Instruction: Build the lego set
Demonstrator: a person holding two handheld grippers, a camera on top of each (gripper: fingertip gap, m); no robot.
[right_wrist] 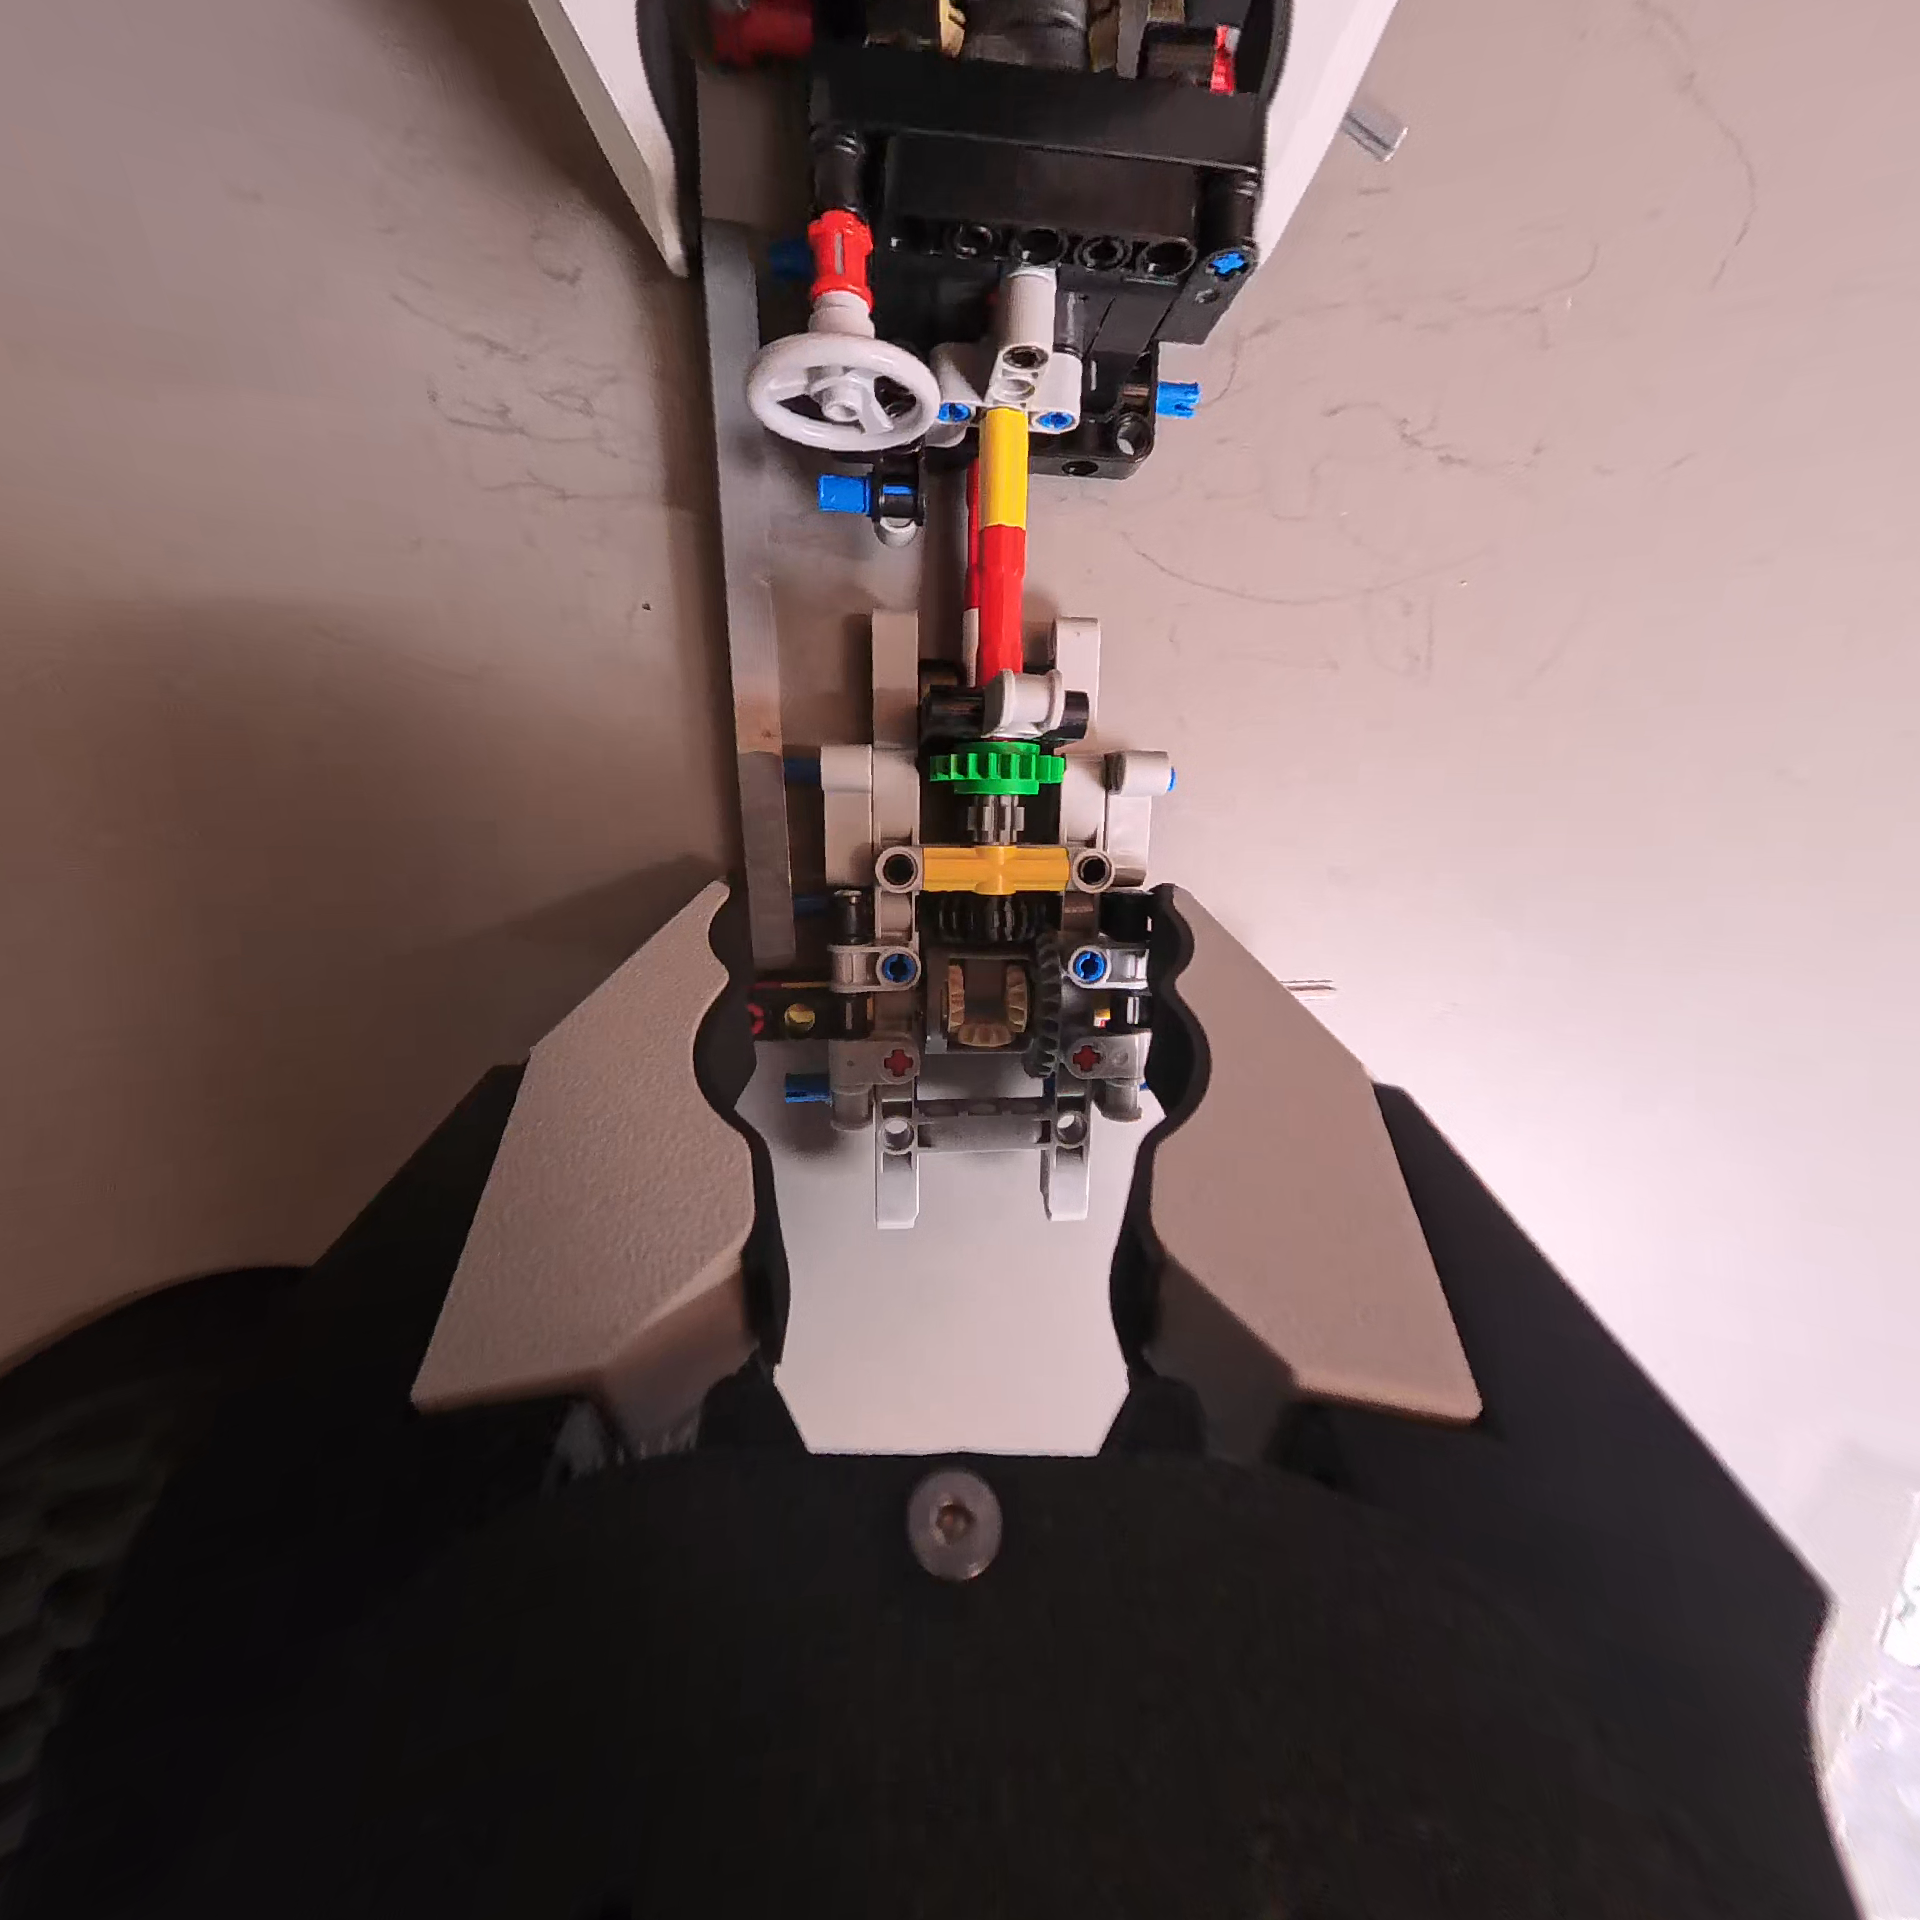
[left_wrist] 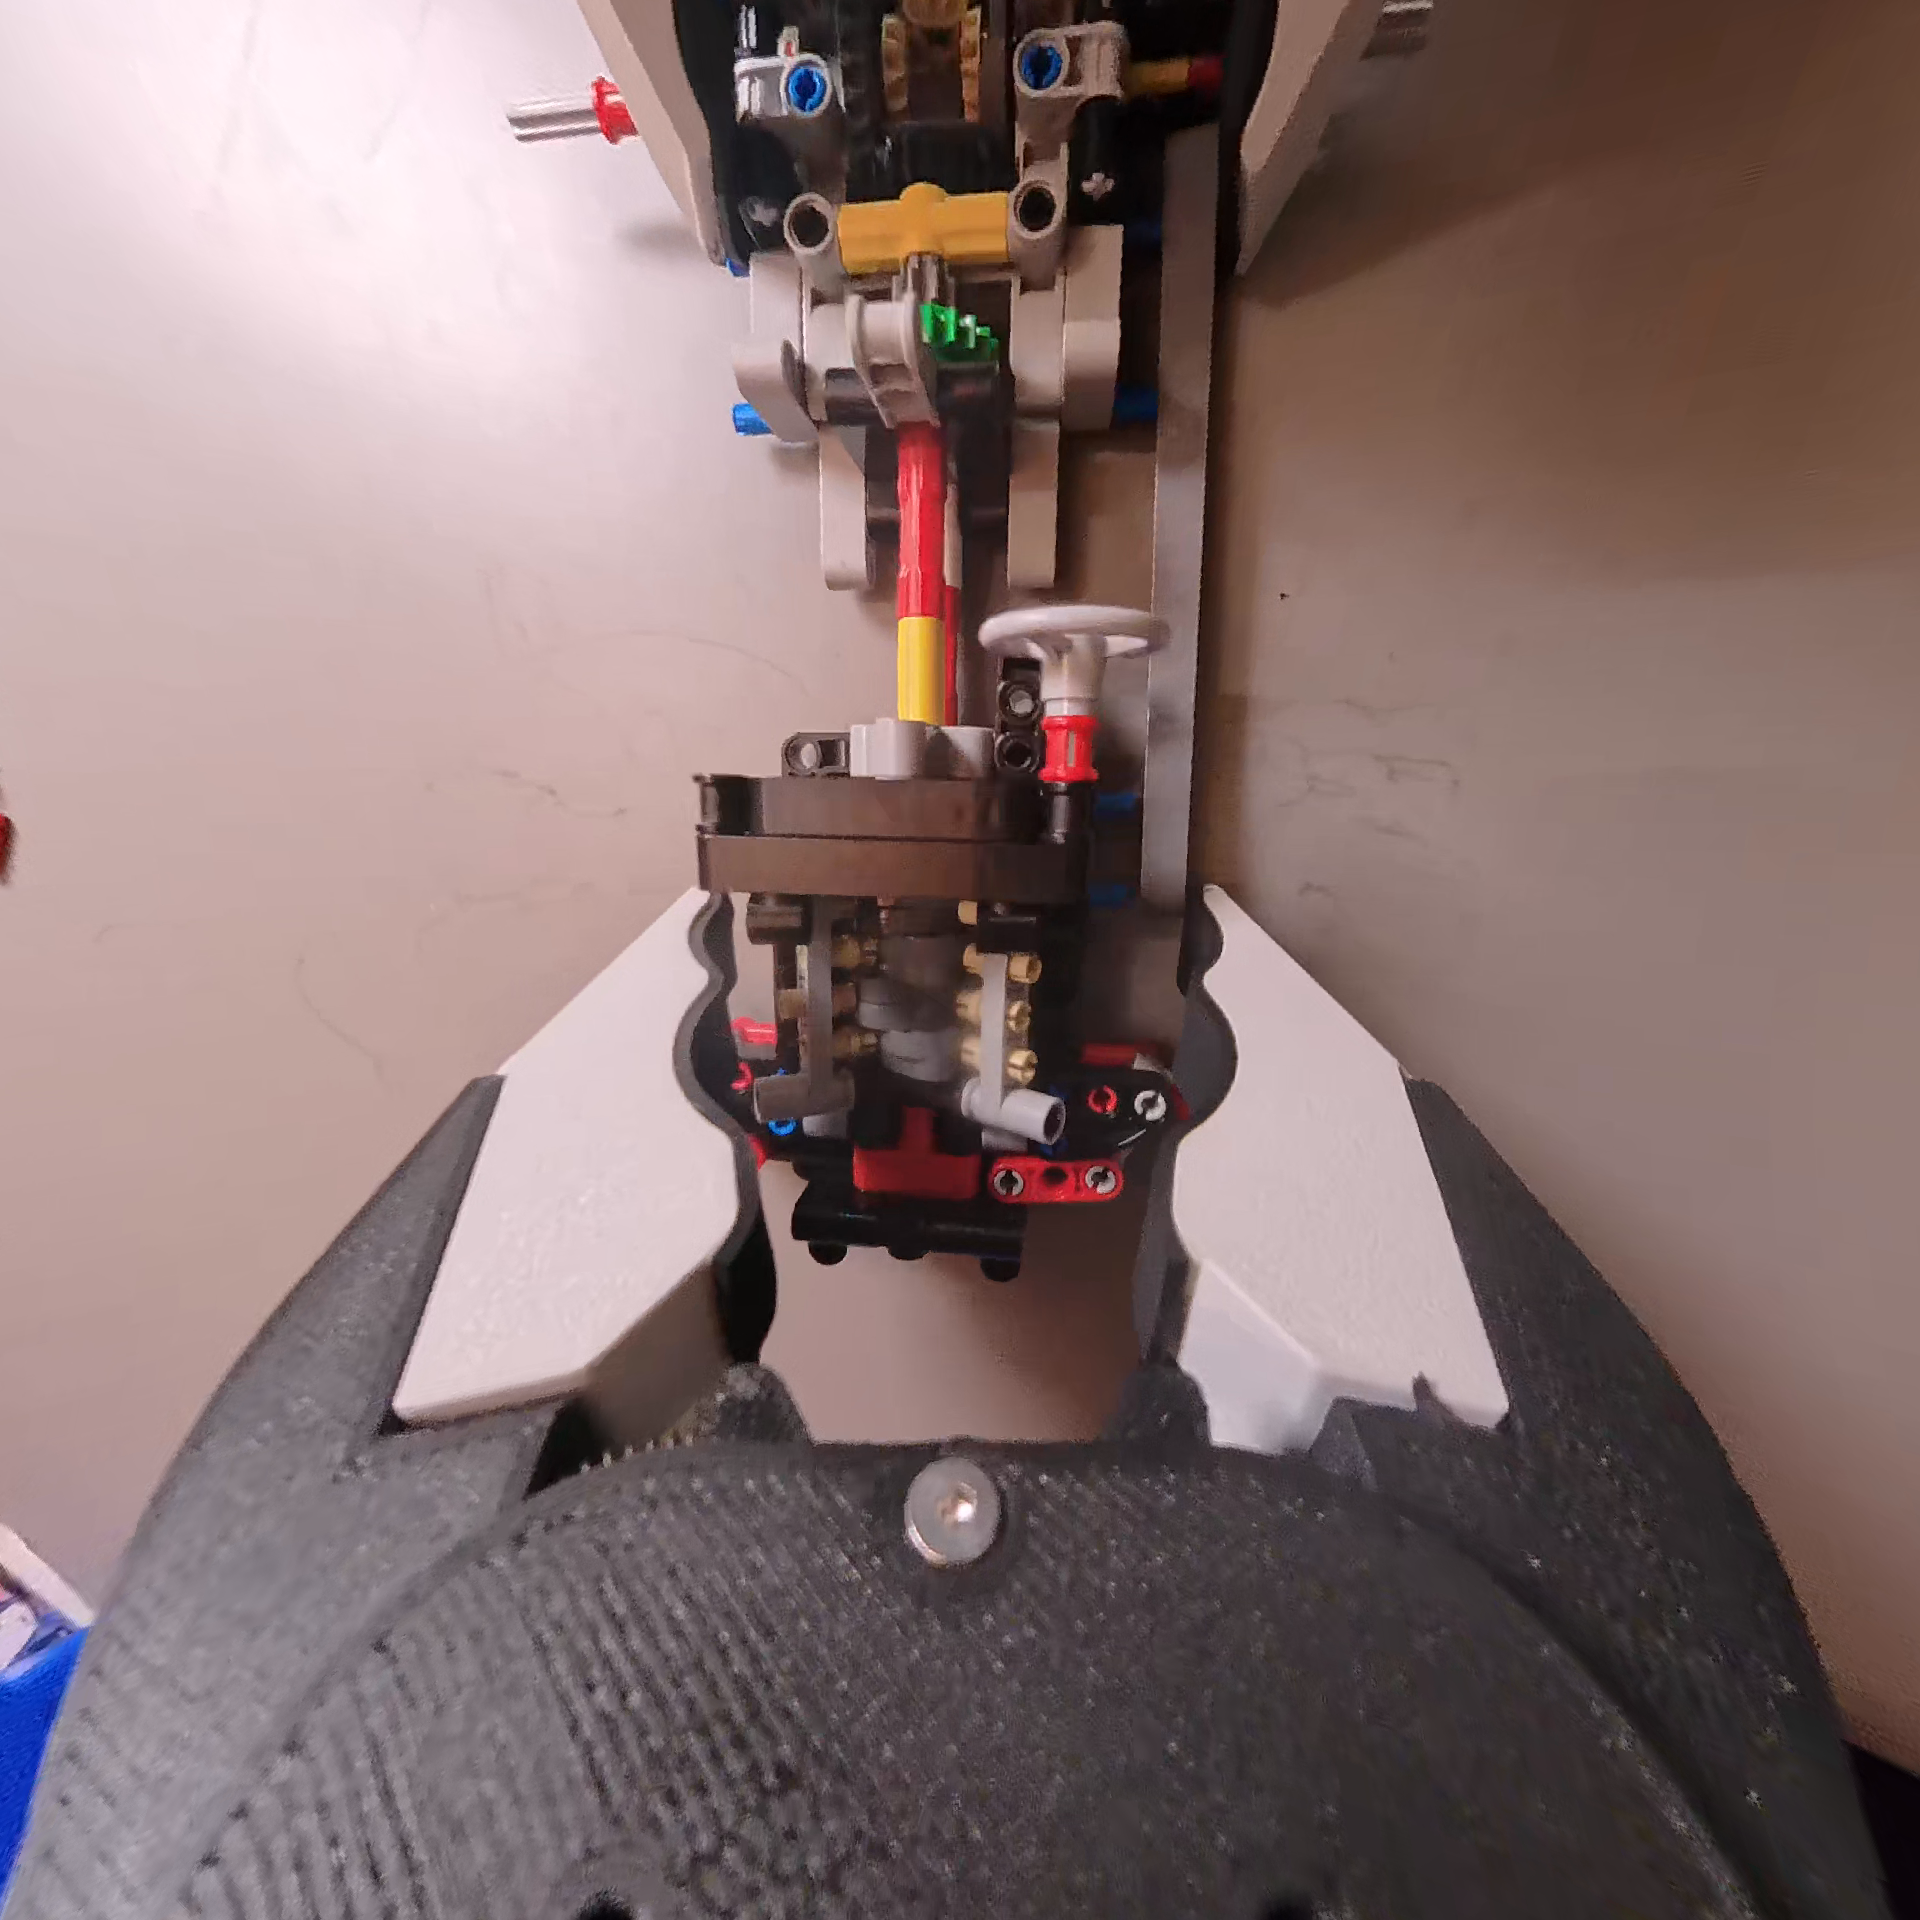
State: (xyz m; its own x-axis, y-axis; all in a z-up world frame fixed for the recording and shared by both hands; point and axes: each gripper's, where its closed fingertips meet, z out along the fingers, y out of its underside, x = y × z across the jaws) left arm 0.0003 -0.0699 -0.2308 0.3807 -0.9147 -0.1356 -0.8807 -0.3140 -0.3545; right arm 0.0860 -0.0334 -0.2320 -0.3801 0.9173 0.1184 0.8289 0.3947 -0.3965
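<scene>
Both grippers, left (left_wrist: 956, 1039) and right (right_wrist: 951, 1029), clamp opposite ends of the half-built, multicoloured plastic Lego chassis (left_wrist: 925, 582), drivetrain and white steering wheel (right_wrist: 844, 400) fitted, bodywork missing

Your left tool (left_wrist: 961, 1049) has pale grey-white fingers (left_wrist: 582, 1174) on a dark grey, grainy-textured body; your right tool (right_wrist: 951, 1018) shows beige-grey fingers (right_wrist: 603, 1153) on a black body. You see the lego model (left_wrist: 914, 831) in many colours: a shaft (left_wrist: 923, 582) red along most of its length and yellow at one end, a green gear (right_wrist: 995, 767), a yellow crosspiece (right_wrist: 992, 869), a white steering wheel (right_wrist: 844, 400) on a red collar (right_wrist: 840, 255), blue pins, tan gears, black and light grey beams. The desk (left_wrist: 364, 623) under you is plain beige with faint scuff marks. A loose pin (left_wrist: 577, 112), silver-grey with a red end, lies on it.
</scene>
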